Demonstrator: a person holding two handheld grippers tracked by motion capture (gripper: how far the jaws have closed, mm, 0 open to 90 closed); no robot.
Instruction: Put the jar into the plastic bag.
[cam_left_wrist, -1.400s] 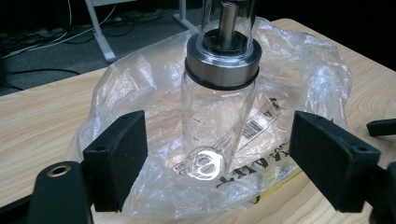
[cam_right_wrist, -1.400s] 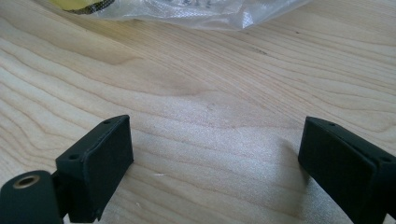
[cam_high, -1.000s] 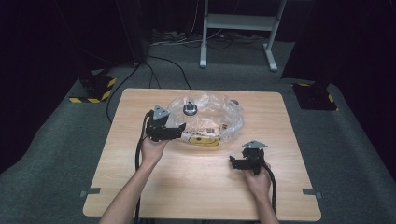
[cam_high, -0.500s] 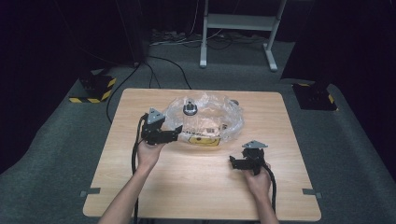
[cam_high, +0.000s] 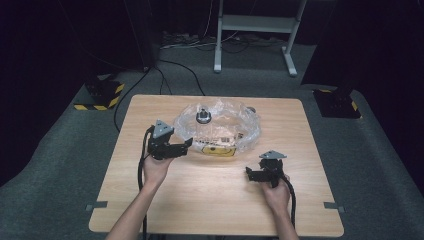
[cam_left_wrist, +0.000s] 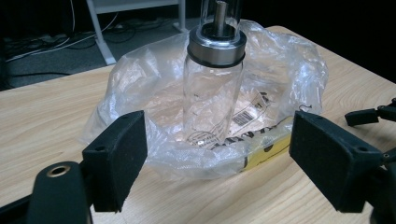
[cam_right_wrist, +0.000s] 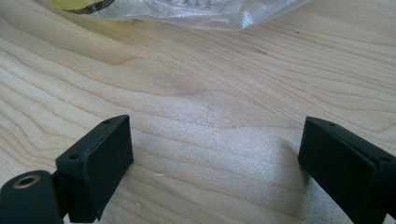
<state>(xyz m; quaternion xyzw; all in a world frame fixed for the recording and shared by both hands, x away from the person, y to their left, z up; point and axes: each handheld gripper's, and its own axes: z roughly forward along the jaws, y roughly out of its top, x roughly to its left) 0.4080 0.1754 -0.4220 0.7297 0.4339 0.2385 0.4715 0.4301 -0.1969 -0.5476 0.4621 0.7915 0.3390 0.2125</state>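
While the left gripper (cam_left_wrist: 217, 158) hovers wide-jawed just before the plastic bag (cam_left_wrist: 154, 93), the glass bottle (cam_left_wrist: 212, 88) stands upright inside it, its top cut off. Right gripper (cam_right_wrist: 215, 158), also wide, holds nothing.

high view: fixed above the person's side, looking forward and down, far enough to take in the whole table (cam_high: 215, 200) and floor beyond. left gripper view: low, close, looking between its jaws at the plastic bag (cam_left_wrist: 280, 70) and glass bottle (cam_left_wrist: 212, 100); both also in high view. right gripper view: very close, tilted down at the tabletop, bag edge at top.
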